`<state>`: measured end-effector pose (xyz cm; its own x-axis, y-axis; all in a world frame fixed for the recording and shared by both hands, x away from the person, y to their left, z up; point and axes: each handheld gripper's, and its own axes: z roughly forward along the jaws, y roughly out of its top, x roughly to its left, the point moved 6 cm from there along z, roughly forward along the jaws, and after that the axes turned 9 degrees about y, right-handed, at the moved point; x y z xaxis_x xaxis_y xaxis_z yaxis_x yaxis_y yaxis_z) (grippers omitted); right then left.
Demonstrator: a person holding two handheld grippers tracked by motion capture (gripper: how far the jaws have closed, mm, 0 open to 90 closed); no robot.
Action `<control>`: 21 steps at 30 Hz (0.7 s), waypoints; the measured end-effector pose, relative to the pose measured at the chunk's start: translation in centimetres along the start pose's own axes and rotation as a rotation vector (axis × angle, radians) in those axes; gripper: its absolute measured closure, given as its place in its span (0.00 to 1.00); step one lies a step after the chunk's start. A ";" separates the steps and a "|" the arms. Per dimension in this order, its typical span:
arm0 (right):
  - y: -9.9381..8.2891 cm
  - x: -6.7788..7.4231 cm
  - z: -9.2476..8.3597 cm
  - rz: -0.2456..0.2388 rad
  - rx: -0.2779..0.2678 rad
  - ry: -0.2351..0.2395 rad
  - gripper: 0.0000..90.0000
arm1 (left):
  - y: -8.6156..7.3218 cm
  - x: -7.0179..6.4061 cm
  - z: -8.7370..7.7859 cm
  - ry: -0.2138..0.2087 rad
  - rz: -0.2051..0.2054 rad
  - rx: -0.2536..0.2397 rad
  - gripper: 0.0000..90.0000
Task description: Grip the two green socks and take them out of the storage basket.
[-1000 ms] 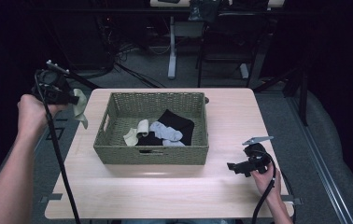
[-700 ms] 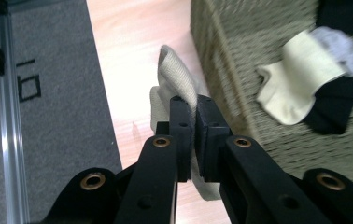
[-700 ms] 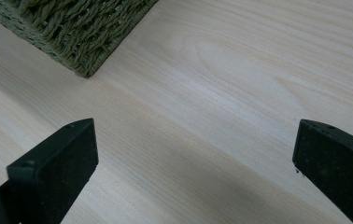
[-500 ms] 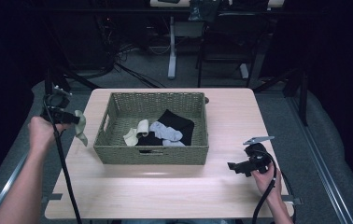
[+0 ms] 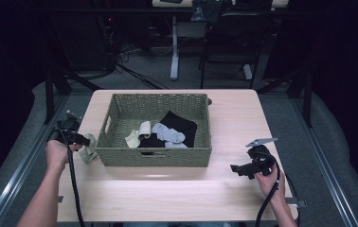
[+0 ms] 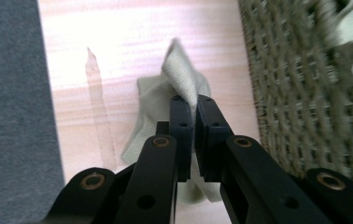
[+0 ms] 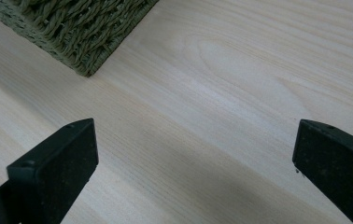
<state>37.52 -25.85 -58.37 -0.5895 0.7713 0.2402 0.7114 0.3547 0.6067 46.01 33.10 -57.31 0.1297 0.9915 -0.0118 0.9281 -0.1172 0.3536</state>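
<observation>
Nearest the person, the right gripper (image 5: 236, 168) is sitting low over the bare wood of the counter (image 5: 177, 194), its fingers (image 7: 53, 163) spread wide apart and grasping nothing. In the right gripper view, pale wood grain is lying between the two fingers, and a corner of the woven basket (image 5: 153, 156) is showing beyond and to the left of them, well apart from both.

On the other side, the left gripper (image 5: 88, 141) is reaching toward the basket's left wall. Its fingers (image 6: 181, 126) are clenched tightly on a fold of a pale grey-green sock (image 6: 174, 79). In the left gripper view the sock is sticking up past the fingertips and draping down beneath them onto the counter, with the basket's weave just to the right of the fingers.

Farther on, inside the basket, more socks are lying in a loose heap: a cream sock (image 5: 139, 132), a light grey sock (image 5: 167, 134) and a black garment (image 5: 179, 124).
</observation>
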 end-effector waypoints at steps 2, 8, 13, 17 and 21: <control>0.0 0.0 0.0 0.000 0.001 -0.002 0.00 | -0.2 0.1 0.3 -0.013 -0.014 0.007 0.95; 0.0 -0.1 -0.1 0.002 -0.002 -0.005 0.00 | -0.1 0.3 -0.6 -0.023 -0.026 -0.002 0.72; 0.0 -0.2 -0.2 0.008 -0.006 -0.008 0.00 | 0.7 0.7 -3.3 0.003 -0.036 -0.051 0.35; 0.0 -0.2 -0.3 0.008 -0.005 -0.007 0.00 | 1.9 0.3 -6.1 0.024 -0.012 -0.104 0.23; 0.0 -0.2 -0.2 0.010 0.000 -0.002 0.00 | 3.4 -0.7 -9.0 0.034 0.015 -0.145 0.18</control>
<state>37.59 -26.13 -58.23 -0.5816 0.7757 0.2450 0.7172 0.3468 0.6045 45.94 32.55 -47.64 0.1286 0.9914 0.0254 0.8656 -0.1247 0.4849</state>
